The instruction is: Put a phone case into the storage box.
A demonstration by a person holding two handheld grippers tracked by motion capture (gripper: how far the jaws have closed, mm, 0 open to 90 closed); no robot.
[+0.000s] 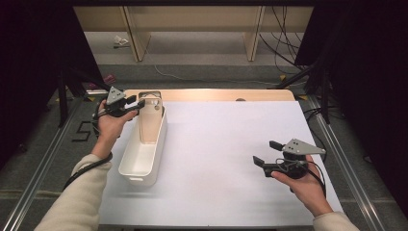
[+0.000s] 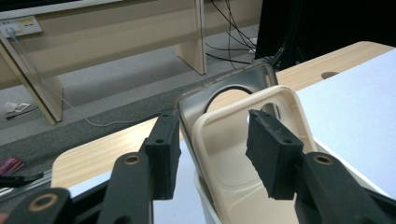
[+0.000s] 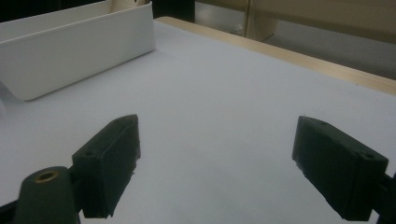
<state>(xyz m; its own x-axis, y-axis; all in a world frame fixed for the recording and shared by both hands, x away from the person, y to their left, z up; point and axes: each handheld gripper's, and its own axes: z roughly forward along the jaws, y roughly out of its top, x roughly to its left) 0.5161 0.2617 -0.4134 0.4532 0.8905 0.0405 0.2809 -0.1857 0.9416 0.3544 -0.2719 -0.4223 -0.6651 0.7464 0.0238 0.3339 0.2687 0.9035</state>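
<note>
A white oblong bin (image 1: 137,166) lies at the left of the table. Standing upright in its far end are a cream plastic board (image 1: 150,122) with a handle hole and a metal board (image 1: 149,93) just behind it. My left gripper (image 1: 136,101) is open at the boards' top edge. In the left gripper view its jaws straddle the cream board's rim (image 2: 205,135) and the metal board (image 2: 224,81), with a gap on each side. My right gripper (image 1: 266,151) is held open over the bare white table top (image 1: 221,134) at the right, nothing between its jaws (image 3: 217,172).
The bin's long wall (image 3: 74,51) lies far ahead of the right gripper. A wooden strip (image 1: 211,94) edges the table's far side. Beyond it are floor cables (image 1: 284,48) and wooden shelf legs (image 1: 252,33). Metal rails (image 1: 337,144) run along both table sides.
</note>
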